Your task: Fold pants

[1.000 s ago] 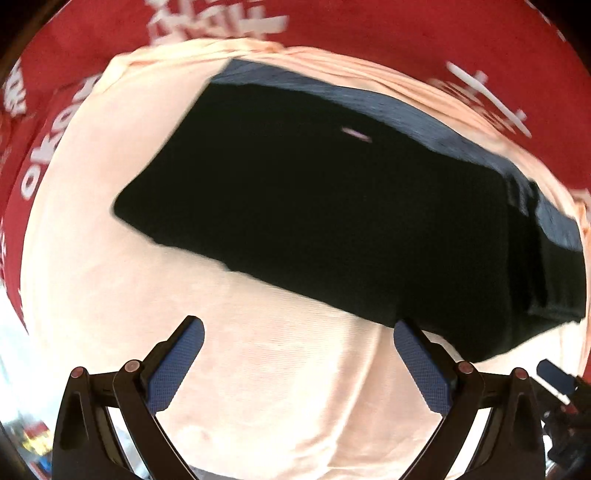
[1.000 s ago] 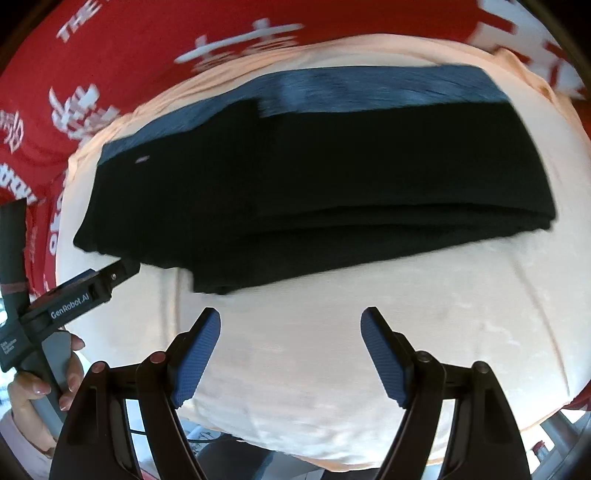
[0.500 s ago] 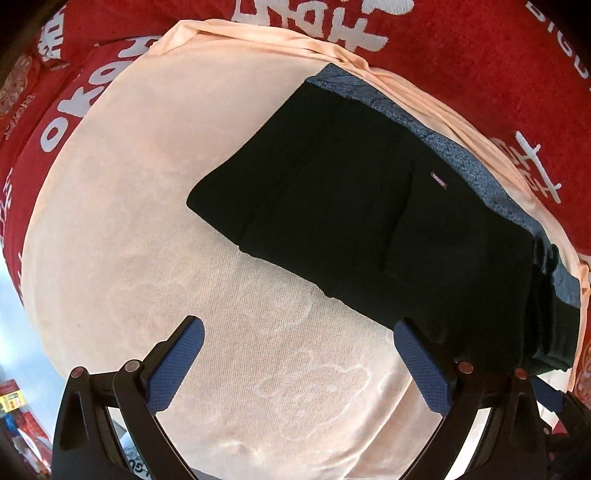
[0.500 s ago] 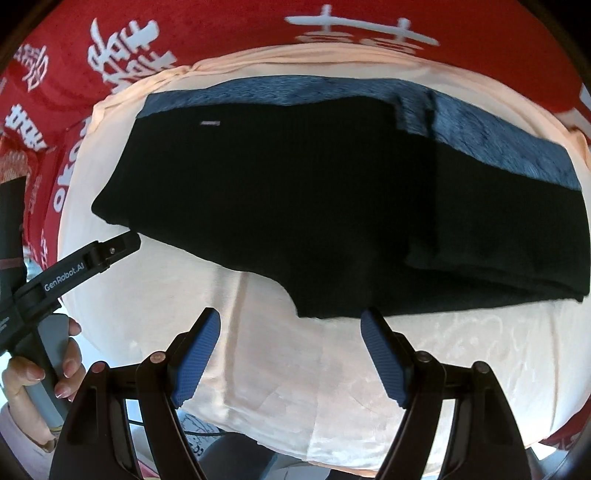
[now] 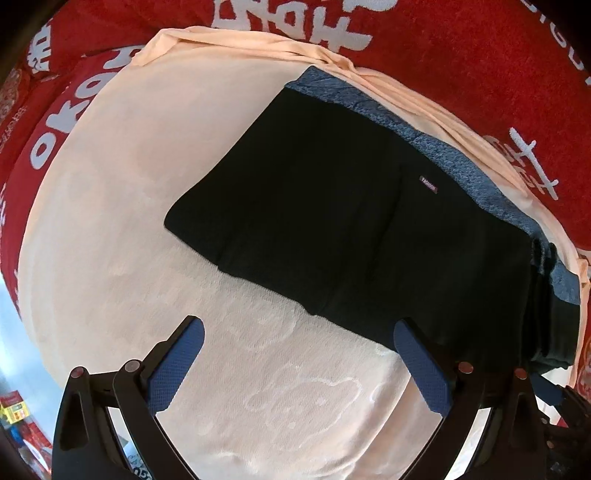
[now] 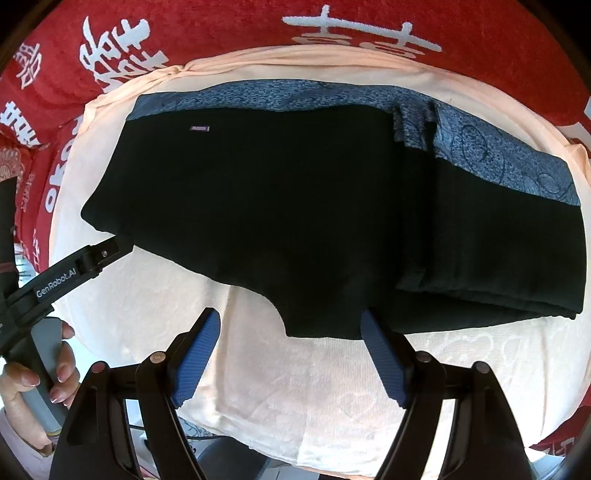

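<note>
The little label (image 5: 428, 183) on the black pants (image 5: 332, 221) is too small to read. In the left wrist view, the pants' stacked end slips behind the right gripper (image 5: 554, 395), itself cut by the frame edge. In the right wrist view, the person's hand (image 6: 33, 384) runs off the corner, and the red cloth's (image 6: 221, 22) white characters are clipped.

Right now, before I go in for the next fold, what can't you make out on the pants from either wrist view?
- Pants fold lines: both views, fabric too dark to show layers.
- Small label: too small to read.
- Stacked right end: lower layers hidden by the top one.
- Left gripper fingertips: right wrist view, lost against the black fabric.
</note>
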